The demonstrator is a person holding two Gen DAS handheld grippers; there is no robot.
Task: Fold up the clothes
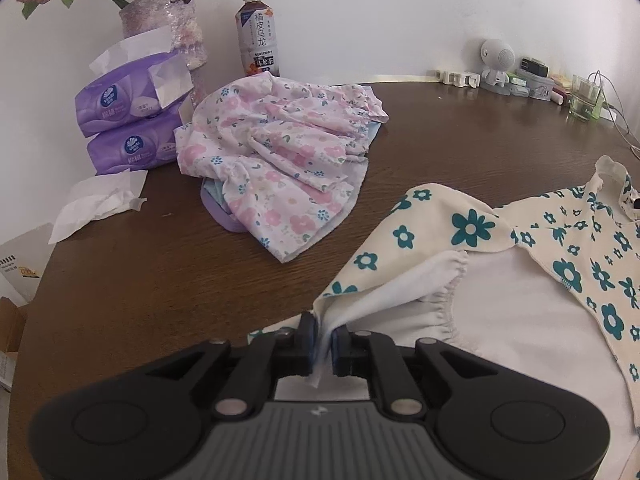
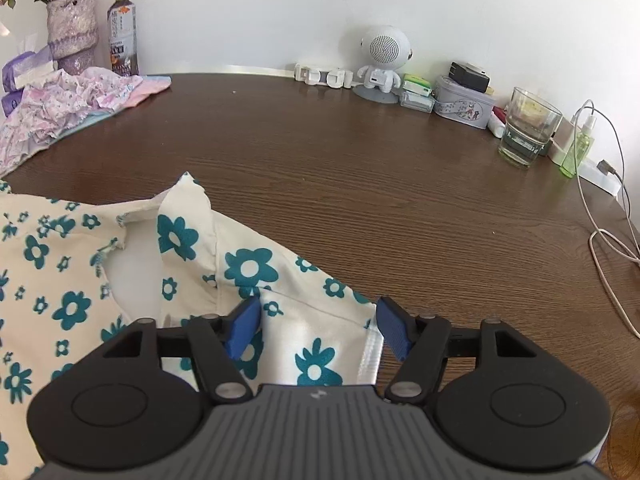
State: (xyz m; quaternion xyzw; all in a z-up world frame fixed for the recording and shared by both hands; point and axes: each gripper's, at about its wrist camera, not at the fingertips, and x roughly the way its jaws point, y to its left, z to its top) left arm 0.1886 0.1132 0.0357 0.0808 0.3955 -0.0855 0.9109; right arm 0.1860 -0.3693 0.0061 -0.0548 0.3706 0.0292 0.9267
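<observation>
A cream garment with teal flowers [image 1: 472, 232] lies on the dark wooden table [image 1: 160, 272], its pale inner side showing. My left gripper [image 1: 323, 336] is shut on a bunched corner of it, pulled up off the table. In the right wrist view the same garment [image 2: 72, 280] spreads left and under my right gripper [image 2: 318, 322], which stands open above the sleeve edge with cloth between its blue pads [image 2: 244, 326]. A crumpled heap of pink floral clothes [image 1: 280, 152] sits farther back.
Two purple tissue packs [image 1: 128, 120], a loose tissue [image 1: 100, 204], a vase of roses [image 1: 168, 24] and a tea bottle [image 1: 258, 34] stand at the back left. A white robot figurine [image 2: 382, 60], a tin [image 2: 464, 102], a glass [image 2: 526, 132] and a white cable [image 2: 608, 232] line the right.
</observation>
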